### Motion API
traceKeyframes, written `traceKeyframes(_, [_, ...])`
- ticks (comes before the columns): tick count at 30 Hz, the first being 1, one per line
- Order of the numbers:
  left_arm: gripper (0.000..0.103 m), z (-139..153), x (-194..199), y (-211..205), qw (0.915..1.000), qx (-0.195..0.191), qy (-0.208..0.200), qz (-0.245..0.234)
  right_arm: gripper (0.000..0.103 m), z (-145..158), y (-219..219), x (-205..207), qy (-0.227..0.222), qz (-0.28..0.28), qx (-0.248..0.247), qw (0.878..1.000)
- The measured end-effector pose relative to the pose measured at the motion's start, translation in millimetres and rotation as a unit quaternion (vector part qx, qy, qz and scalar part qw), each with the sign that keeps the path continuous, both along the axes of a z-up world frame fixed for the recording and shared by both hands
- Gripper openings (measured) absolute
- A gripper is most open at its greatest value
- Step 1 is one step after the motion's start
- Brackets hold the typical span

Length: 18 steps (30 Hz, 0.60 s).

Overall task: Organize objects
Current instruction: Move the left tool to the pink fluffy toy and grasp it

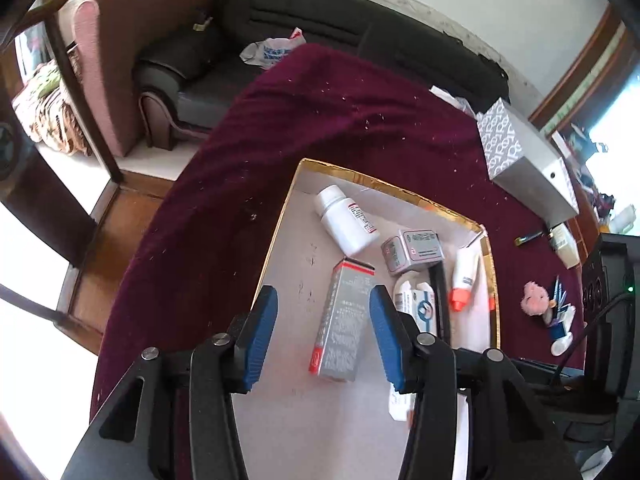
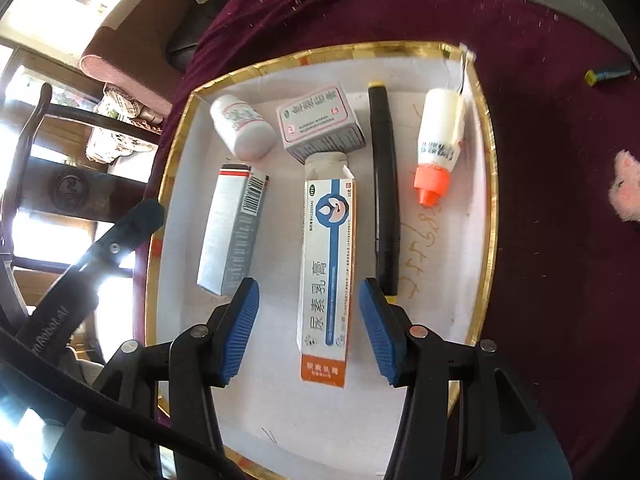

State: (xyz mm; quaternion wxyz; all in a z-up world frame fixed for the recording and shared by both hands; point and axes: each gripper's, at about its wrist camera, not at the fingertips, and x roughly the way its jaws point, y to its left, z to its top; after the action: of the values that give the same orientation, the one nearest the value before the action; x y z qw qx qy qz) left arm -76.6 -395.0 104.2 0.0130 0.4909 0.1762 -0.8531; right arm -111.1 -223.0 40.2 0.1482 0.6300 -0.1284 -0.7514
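A gold-rimmed white tray (image 1: 394, 187) (image 2: 280, 65) lies on a maroon cloth. In it lie a white pill bottle (image 1: 346, 220) (image 2: 242, 127), a grey box with a red band (image 1: 344, 320) (image 2: 232, 232), a small grey carton (image 1: 414, 250) (image 2: 320, 122), a blue-and-white ointment box (image 2: 326, 276) (image 1: 418, 306), a black pen (image 2: 384, 188) and an orange-capped white bottle (image 1: 464, 276) (image 2: 438, 146). My left gripper (image 1: 323, 336) is open above the grey box. My right gripper (image 2: 309, 330) is open, its blue fingers either side of the ointment box, apart from it.
A patterned tissue box (image 1: 524, 160) stands on the cloth right of the tray. A pink fluffy toy (image 1: 534, 298) (image 2: 626, 186), a small yellow-tipped stick (image 2: 608, 74) and a black device with cables (image 1: 610, 300) lie at the right. A dark sofa (image 1: 320, 20) is behind the table.
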Motion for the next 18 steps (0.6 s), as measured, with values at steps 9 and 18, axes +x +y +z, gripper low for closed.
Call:
traceKeyframes(9, [0.043,37,40,27,0.9995,0.002,0.031,0.005,0.063,45,23,23,0.104,-0.004,0.088,0.991])
traceKeyframes(18, [0.044,46,58,93,0.9992,0.014,0.024,-0.028,0.064,83,129,64,0.214,-0.084,0.174,0.957])
